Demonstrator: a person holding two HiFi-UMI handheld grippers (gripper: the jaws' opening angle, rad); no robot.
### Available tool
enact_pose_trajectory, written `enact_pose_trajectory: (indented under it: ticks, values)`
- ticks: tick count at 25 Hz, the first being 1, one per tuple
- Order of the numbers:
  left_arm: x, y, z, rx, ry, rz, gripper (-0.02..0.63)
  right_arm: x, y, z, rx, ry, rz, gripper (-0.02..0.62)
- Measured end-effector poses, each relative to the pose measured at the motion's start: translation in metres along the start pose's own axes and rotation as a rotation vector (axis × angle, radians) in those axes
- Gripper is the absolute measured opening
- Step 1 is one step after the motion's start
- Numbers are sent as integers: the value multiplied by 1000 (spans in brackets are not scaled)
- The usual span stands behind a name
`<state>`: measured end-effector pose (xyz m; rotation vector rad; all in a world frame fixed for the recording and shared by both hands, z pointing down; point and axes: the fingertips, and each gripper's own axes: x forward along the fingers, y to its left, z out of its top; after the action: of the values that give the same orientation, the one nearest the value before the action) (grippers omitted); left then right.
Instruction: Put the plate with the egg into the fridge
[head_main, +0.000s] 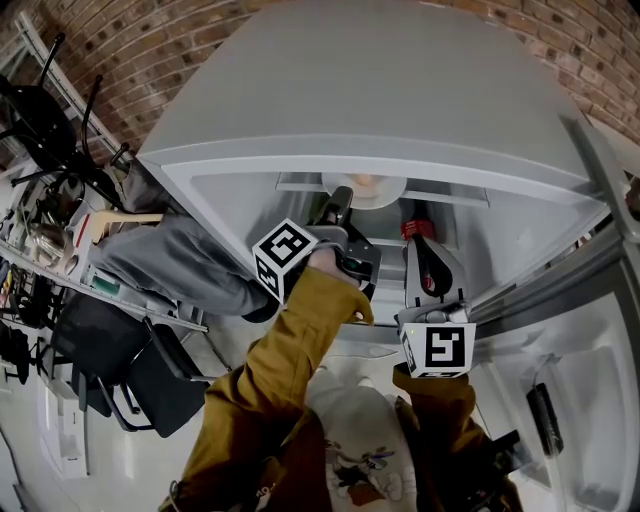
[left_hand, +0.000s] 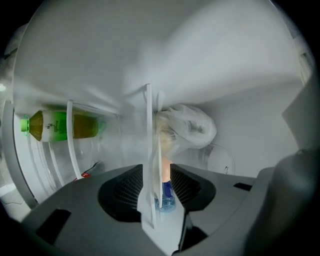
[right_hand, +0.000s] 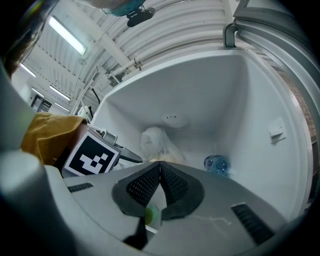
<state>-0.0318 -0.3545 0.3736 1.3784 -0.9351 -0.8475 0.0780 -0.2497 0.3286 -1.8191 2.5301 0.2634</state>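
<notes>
The left gripper (head_main: 340, 203) reached level into the fridge (head_main: 400, 90), jaws spread around the plate (left_hand: 148, 130) rim; the right gripper (head_main: 419, 243) was alongside, jaws pressed together.

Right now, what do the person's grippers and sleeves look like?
Both the left gripper and right gripper have grey bodies with black, ribbed, wedge-shaped jaw pads. Each carries a white cube with black square markers. The sleeves are mustard yellow.
</notes>
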Motion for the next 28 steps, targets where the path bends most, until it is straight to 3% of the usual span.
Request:
enact_pose_trajectory:
  ticks: [22,28]
  values:
    - [-13,-5,-16,-24,35,-13,149,-7,6,2,-4,-4,20,6]
    - [-11,-5,-19,-21,45,-7,44,-7,5,4,-4,-5,19,6]
